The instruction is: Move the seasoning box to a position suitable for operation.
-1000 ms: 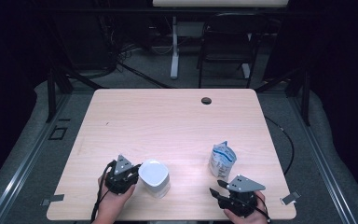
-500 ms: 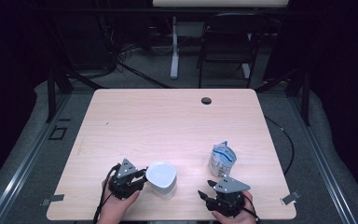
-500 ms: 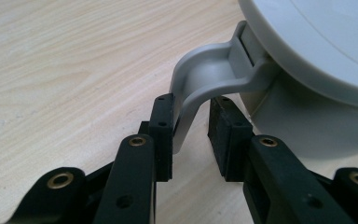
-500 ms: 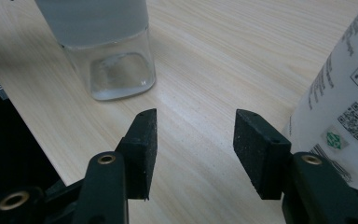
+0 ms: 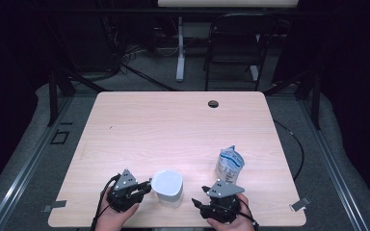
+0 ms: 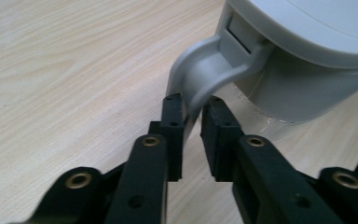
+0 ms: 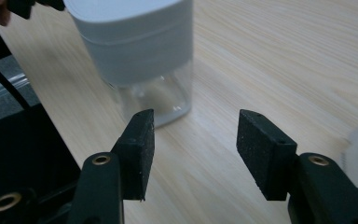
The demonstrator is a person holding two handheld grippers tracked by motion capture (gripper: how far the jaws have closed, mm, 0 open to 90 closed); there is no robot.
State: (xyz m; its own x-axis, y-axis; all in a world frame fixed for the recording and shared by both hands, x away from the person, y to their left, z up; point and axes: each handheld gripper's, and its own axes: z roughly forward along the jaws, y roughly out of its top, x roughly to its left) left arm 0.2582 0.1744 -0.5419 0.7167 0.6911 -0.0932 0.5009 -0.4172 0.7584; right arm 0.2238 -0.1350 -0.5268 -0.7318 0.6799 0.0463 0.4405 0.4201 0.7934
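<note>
Low in the frame, near the front edge of the worktop (image 5: 139, 125), stands a clear container with a grey lid (image 5: 167, 185). The left tongs (image 6: 192, 122) are pinching the lid's grey handle loop (image 6: 200, 74). The right tongs (image 7: 193, 135) are spread wide, just beside the container. A blue-and-white pouch (image 5: 230, 163) stands upright at lower right.

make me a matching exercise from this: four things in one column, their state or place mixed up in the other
Things:
1. left gripper
2. right gripper
3. pouch
4. hole

States or places:
a. open, holding nothing
b. at the table's far edge
c. shut on the jar handle
d. standing just beyond the right gripper

Pairs: 1-c, 2-a, 3-d, 4-b
</note>
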